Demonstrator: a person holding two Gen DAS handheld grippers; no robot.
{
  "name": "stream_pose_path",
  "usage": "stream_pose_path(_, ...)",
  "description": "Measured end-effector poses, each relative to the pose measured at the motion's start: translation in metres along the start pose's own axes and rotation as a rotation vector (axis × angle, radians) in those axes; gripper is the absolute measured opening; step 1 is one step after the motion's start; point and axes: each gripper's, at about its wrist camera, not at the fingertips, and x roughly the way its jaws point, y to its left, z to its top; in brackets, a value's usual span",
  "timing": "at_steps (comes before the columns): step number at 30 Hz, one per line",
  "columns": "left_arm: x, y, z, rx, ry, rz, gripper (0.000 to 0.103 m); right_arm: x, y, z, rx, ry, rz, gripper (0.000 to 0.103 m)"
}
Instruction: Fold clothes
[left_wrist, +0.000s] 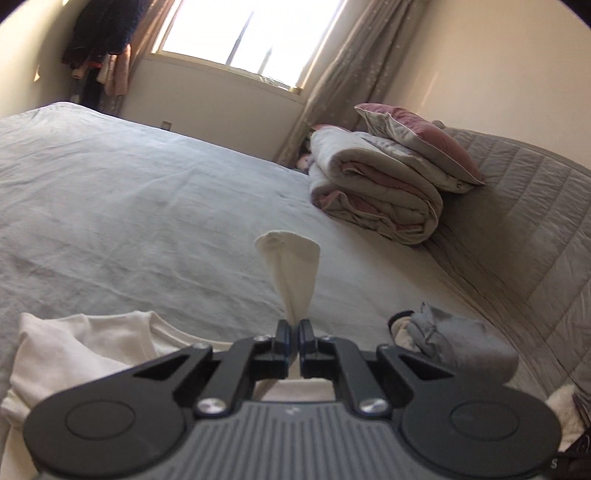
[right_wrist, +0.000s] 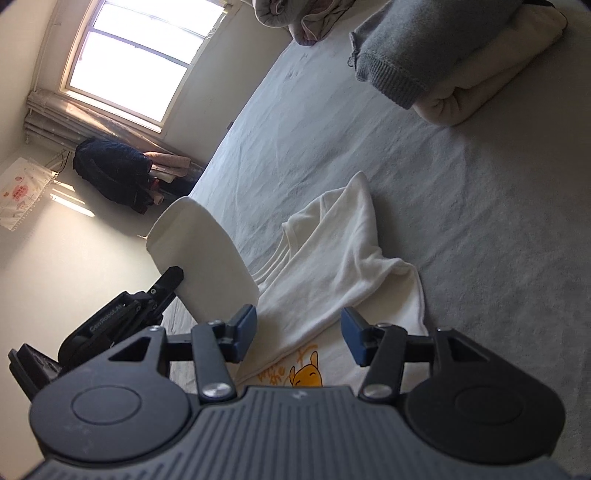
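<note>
Left gripper (left_wrist: 294, 325) pinches cream sleeve cuff (left_wrist: 290, 266), lifted above grey bed sheet (left_wrist: 129, 206). Cream shirt (right_wrist: 332, 258) lies crumpled on sheet. Right gripper (right_wrist: 298, 326) gapes wide over shirt, holding nothing. Folded grey sweater (right_wrist: 406, 48) sits further right.

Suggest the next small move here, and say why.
Probably carry the sleeve across onto the shirt body. The left gripper is shut on it, cuff lifted, while the right gripper hangs open above the shirt on the bed.
</note>
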Motion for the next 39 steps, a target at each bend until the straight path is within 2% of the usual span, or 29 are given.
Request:
stream_pose_path(4, 0.008, -0.009, -0.017, 0.012, 0.057, -0.042, 0.004, -0.005, -0.013, 0.005, 0.104, -0.026, 0.057, 0.055)
stream_pose_path(7, 0.013, -0.01, -0.033, 0.017, 0.111, -0.072, 0.004, -0.008, -0.027, 0.008, 0.206, -0.046, 0.13, 0.056)
stream_pose_path(12, 0.023, -0.012, -0.059, 0.024, 0.201, -0.122, 0.006, 0.0, -0.045, 0.006, 0.336, -0.03, 0.201, 0.056)
stream_pose_path(13, 0.024, -0.012, -0.064, 0.027, 0.224, -0.135, 0.011, 0.002, -0.048, 0.006, 0.348, -0.025, 0.197, 0.057)
stream_pose_path(14, 0.025, -0.012, -0.068, 0.039, 0.267, -0.159, 0.021, 0.004, -0.05, 0.006, 0.356, -0.018, 0.189, 0.057)
stream_pose_path(16, 0.021, -0.01, -0.074, 0.07, 0.307, -0.193, 0.026, 0.006, -0.052, 0.006, 0.365, -0.012, 0.164, 0.057)
stream_pose_path(18, 0.01, -0.006, -0.075, 0.114, 0.302, -0.204, 0.031, 0.004, -0.056, 0.008, 0.368, -0.016, 0.142, 0.057)
stream_pose_path(22, -0.014, 0.019, -0.065, 0.132, 0.259, -0.154, 0.036, 0.002, -0.057, 0.008, 0.366, -0.023, 0.123, 0.057)
stream_pose_path(28, -0.034, 0.093, -0.037, 0.015, 0.163, 0.047, 0.037, 0.002, -0.044, 0.001, 0.265, -0.02, 0.065, 0.056)
stream_pose_path(30, -0.042, 0.116, -0.032, -0.028, 0.117, 0.097, 0.036, 0.002, -0.04, -0.003, 0.213, -0.022, 0.033, 0.047)
stream_pose_path(31, -0.046, 0.129, -0.031, -0.053, 0.093, 0.121, 0.035, 0.001, -0.036, -0.005, 0.18, -0.022, 0.015, 0.035)
stream_pose_path(32, -0.048, 0.139, -0.031, -0.083, 0.076, 0.135, 0.035, 0.0, -0.031, -0.008, 0.144, -0.022, -0.004, 0.016)
stream_pose_path(35, -0.055, 0.17, -0.033, -0.175, 0.029, 0.175, 0.028, -0.009, -0.015, -0.016, 0.024, -0.036, -0.036, 0.012)
stream_pose_path(39, -0.059, 0.196, -0.042, -0.265, 0.009, 0.174, 0.025, -0.023, 0.013, -0.02, -0.143, -0.088, -0.048, 0.011)
